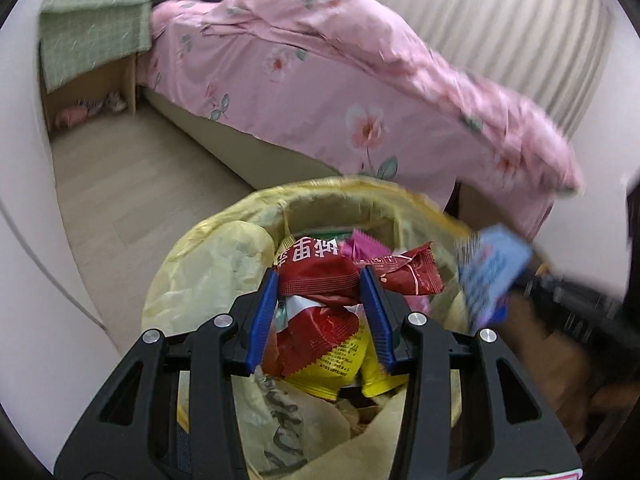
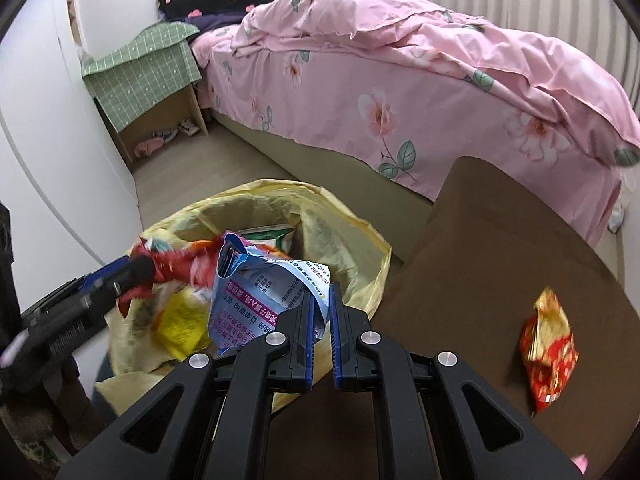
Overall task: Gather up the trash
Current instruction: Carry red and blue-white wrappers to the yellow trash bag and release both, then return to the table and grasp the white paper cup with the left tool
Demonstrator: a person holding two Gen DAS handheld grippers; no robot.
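Note:
A waste bin lined with a yellow bag point(image 1: 360, 188) point(image 2: 280, 194) stands on the floor beside a brown table point(image 2: 500, 240). My left gripper point(image 1: 320, 276) hangs over the bin's mouth, shut on a bundle of red and yellow snack wrappers point(image 1: 320, 332). In the right wrist view it point(image 2: 120, 276) comes in from the left, blurred. My right gripper point(image 2: 322, 292) is shut on a crumpled blue and white packet point(image 2: 260, 292) point(image 1: 492, 268), held above the bin's right rim. A red and gold snack packet point(image 2: 548, 340) lies on the table. More wrappers lie inside the bag.
A bed with a pink flowered duvet point(image 2: 400, 80) runs behind the bin. A bedside stand under a green checked cloth point(image 2: 148, 68) has shoes beneath it. A white wall point(image 2: 48, 120) closes the left side. Pale floor point(image 1: 140, 184) separates bin and bed.

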